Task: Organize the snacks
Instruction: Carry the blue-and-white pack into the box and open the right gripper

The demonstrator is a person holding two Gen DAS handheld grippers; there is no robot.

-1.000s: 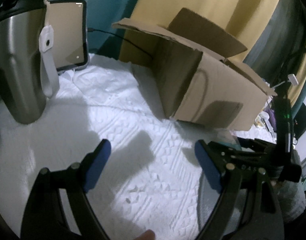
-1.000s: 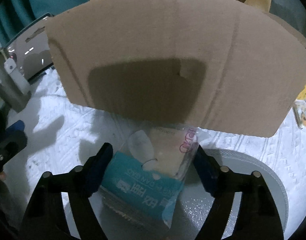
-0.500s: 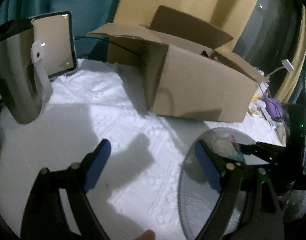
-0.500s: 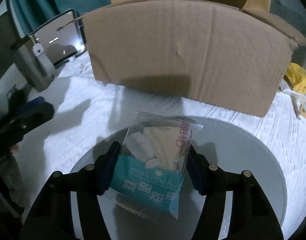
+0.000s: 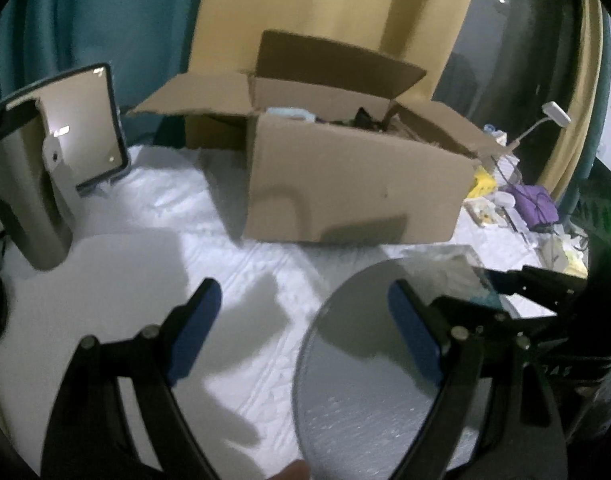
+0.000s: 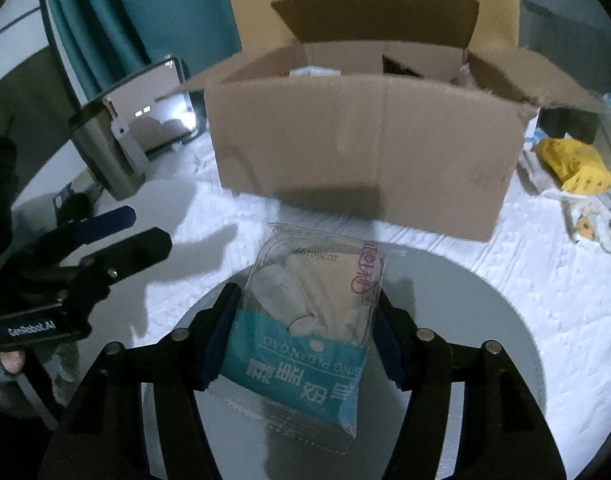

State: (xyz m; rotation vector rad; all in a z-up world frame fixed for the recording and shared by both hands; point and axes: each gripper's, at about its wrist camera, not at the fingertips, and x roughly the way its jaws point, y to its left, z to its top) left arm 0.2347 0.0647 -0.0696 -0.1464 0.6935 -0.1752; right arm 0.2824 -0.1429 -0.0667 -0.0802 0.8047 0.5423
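Covering the table (image 5: 153, 264) is a white textured cloth, and toward its far edge stands the largest thing on it, an open cardboard box (image 6: 361, 148) with its flaps spread and some items dimly visible inside. Nearer the front edge, just before the box, lies a round grey tray (image 6: 481, 320). At the far left corner a silver metal container (image 5: 21, 200) stands upright with a tablet (image 5: 85, 120) propped just behind it. Along the right edge, beside the box, sits a clutter of small items, among them a yellow packet (image 6: 573, 164) and a purple object (image 5: 535, 206).

Over the tray, the right hand-held gripper (image 6: 305, 332) has its blue pads pressed against both sides of a clear snack packet (image 6: 313, 320) with a teal printed band; its jaws have just been closing on it. The left hand-held gripper (image 5: 303, 326) is spread wide with nothing between its pads, over the cloth at the tray's left rim.
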